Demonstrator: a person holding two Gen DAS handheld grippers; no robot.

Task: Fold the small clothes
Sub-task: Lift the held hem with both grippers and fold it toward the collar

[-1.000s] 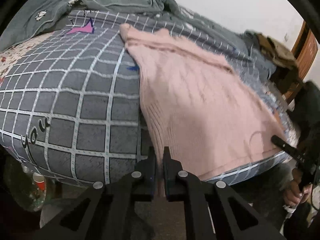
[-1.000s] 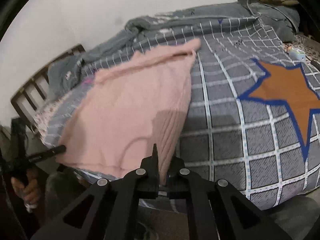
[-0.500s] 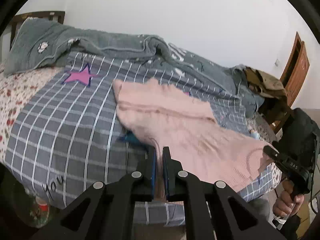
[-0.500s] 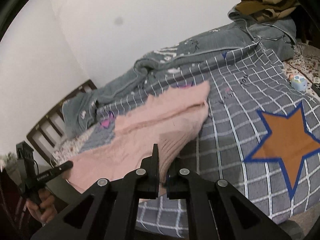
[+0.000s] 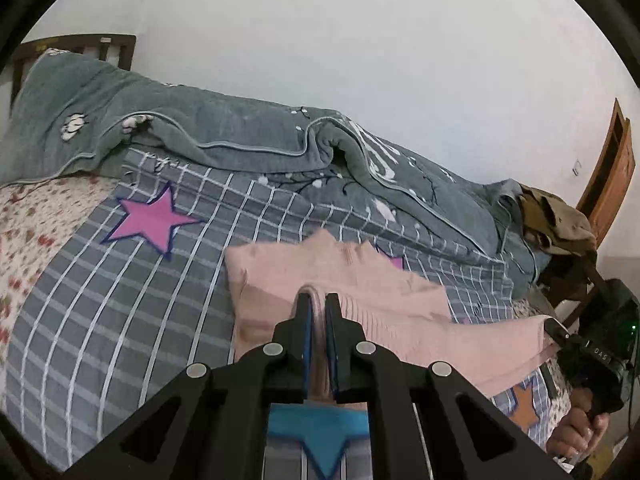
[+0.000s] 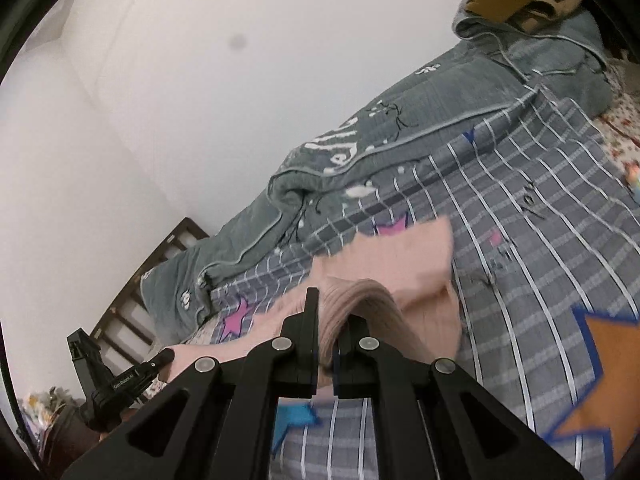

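A pink knitted sweater [image 5: 360, 280] lies on the grey checked bedspread [image 5: 120, 312], its near hem lifted off the bed. My left gripper [image 5: 318, 300] is shut on one corner of that hem. Pink knit is pinched between its jaws. My right gripper [image 6: 334, 308] is shut on the other hem corner of the sweater [image 6: 404, 280], whose ribbed edge bunches up between the fingers. In the left wrist view the right gripper [image 5: 560, 330] shows at the far right, held by a hand, with the hem stretched toward it. The sweater's far part still rests on the bed.
A rumpled grey quilt [image 5: 240, 136] lies along the wall side of the bed. A brown garment [image 5: 556, 220] is piled at the far end near a wooden door [image 5: 612, 172]. A dark wooden headboard [image 6: 148, 280] stands at the other end. Star patches [image 5: 152, 220] mark the bedspread.
Both grippers have risen and moved forward over the bed, carrying the sweater's near hem up and toward its far end. The sweater now looks much shorter, doubling over itself.
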